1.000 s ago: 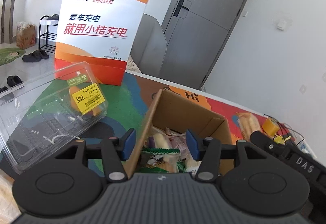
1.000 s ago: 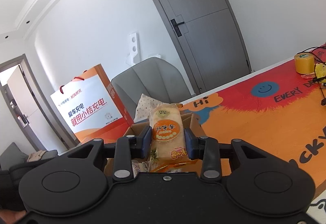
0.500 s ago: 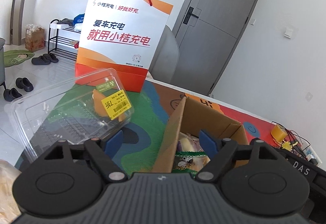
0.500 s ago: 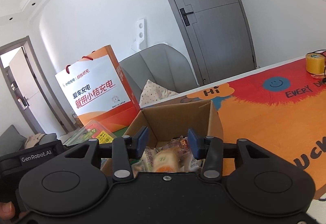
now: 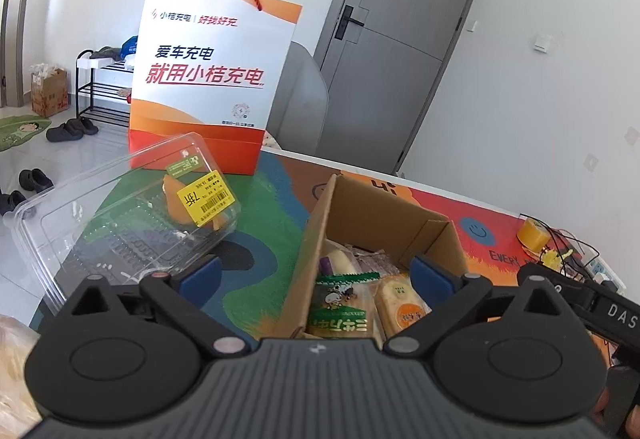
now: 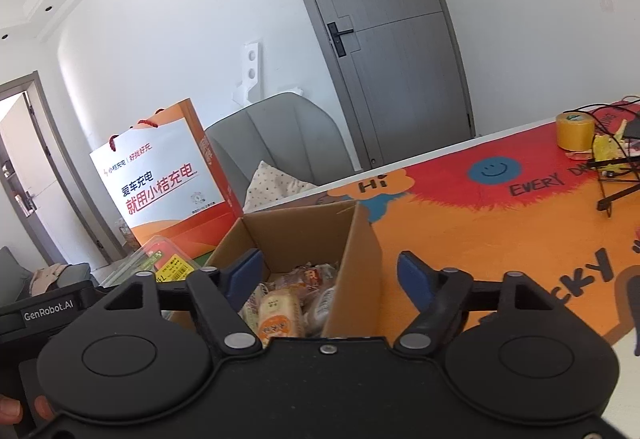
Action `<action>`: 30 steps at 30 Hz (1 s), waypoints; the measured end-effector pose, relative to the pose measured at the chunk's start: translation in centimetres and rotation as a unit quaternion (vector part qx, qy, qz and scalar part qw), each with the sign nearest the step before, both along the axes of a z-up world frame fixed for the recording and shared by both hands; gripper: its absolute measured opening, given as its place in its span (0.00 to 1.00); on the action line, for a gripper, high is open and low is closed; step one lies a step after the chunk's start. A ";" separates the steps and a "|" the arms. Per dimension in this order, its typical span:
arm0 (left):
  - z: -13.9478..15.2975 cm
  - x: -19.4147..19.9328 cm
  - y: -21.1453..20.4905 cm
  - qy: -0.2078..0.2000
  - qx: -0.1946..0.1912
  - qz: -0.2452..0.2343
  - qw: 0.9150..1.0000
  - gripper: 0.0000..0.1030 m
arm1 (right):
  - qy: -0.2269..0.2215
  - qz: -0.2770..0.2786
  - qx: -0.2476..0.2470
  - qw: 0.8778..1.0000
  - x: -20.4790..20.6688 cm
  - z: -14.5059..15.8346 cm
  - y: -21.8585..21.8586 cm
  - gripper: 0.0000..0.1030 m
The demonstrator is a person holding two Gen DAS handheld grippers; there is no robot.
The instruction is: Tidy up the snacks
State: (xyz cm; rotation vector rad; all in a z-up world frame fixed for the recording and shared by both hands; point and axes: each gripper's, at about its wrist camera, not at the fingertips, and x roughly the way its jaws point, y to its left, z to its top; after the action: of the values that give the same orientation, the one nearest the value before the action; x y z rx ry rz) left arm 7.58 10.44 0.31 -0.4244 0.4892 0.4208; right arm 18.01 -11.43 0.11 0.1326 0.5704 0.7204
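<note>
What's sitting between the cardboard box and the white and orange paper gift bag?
A clear plastic clamshell container with a yellow price sticker, on the colourful table mat; the left wrist view shows it best.

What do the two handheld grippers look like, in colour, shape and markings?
Both are matte black. The left gripper has a ribbed grey top plate, two round disc housings, angular linkage arms with silver rivets, and blue pads on its fingers. The right gripper has a smooth black top, the same discs and blue pads. White lettering reads "DAS" and "GenRobot.AI".
</note>
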 end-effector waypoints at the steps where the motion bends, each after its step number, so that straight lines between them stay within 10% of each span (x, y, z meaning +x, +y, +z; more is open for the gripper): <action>1: 0.0 0.0 -0.2 0.002 0.001 -0.002 1.000 0.98 | 0.003 -0.001 0.000 1.000 0.0 0.0 -0.4 0.76; 10: 0.9 -0.4 -2.1 0.001 0.017 -0.019 1.000 0.99 | -0.006 -0.024 -0.005 1.000 -0.9 1.1 -3.3 1.00; 30: 2.9 -2.3 -4.9 0.050 0.050 -0.076 0.995 0.99 | -0.019 -0.041 -0.028 0.999 -3.3 3.5 -7.8 1.00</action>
State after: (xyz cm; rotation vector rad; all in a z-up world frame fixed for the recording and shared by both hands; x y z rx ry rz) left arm 5.28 5.53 3.21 -0.2682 0.5909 0.3186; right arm 14.68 -19.22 3.62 0.0901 0.5446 0.6254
